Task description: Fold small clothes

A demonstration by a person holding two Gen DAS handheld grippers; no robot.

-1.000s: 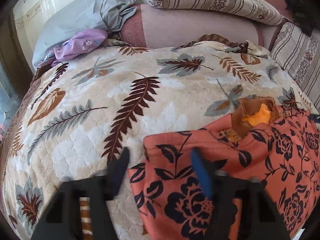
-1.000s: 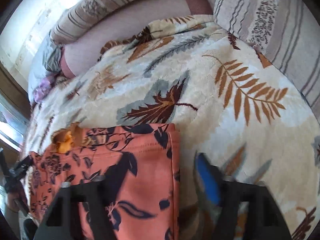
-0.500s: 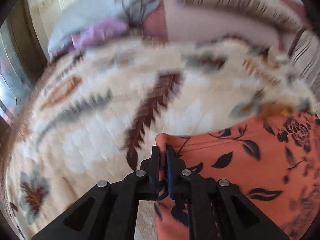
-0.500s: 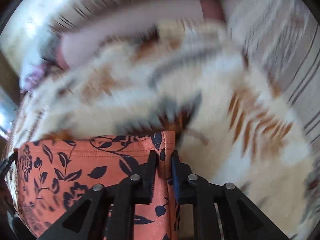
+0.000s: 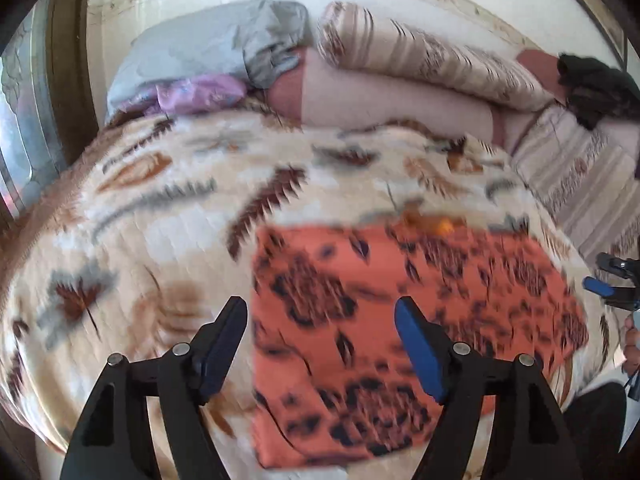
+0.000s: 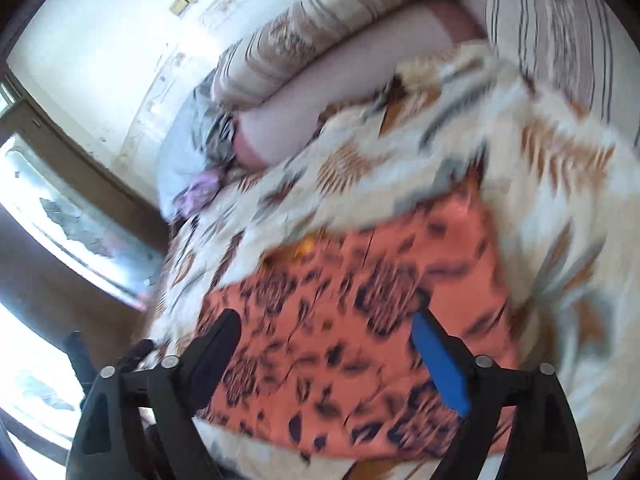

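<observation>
Both claws' jaws just opened, nothing between: left claw [image 5: 320, 340], right claw [image 6: 326, 354] parted above orange floral garment [image 5: 400, 320], released flat on bed blanket [image 5: 160, 208], 6 o'clock edge; fold judged laid

Open room is found over the leaf-patterned blanket [image 5: 168, 216], which lies bare to the left of the orange floral garment [image 5: 400, 312] and beyond it. The garment itself lies flat and low. Passage toward the wall is closed by a row of bedding: a grey pillow [image 5: 208, 44], a purple cloth [image 5: 196, 94], a pink bolster [image 5: 392, 100] and a striped cushion [image 5: 432, 60] stacked on it. The right side is bounded by a striped quilt [image 5: 580, 184], with a dark cloth [image 5: 596, 88] heaped above it.
</observation>
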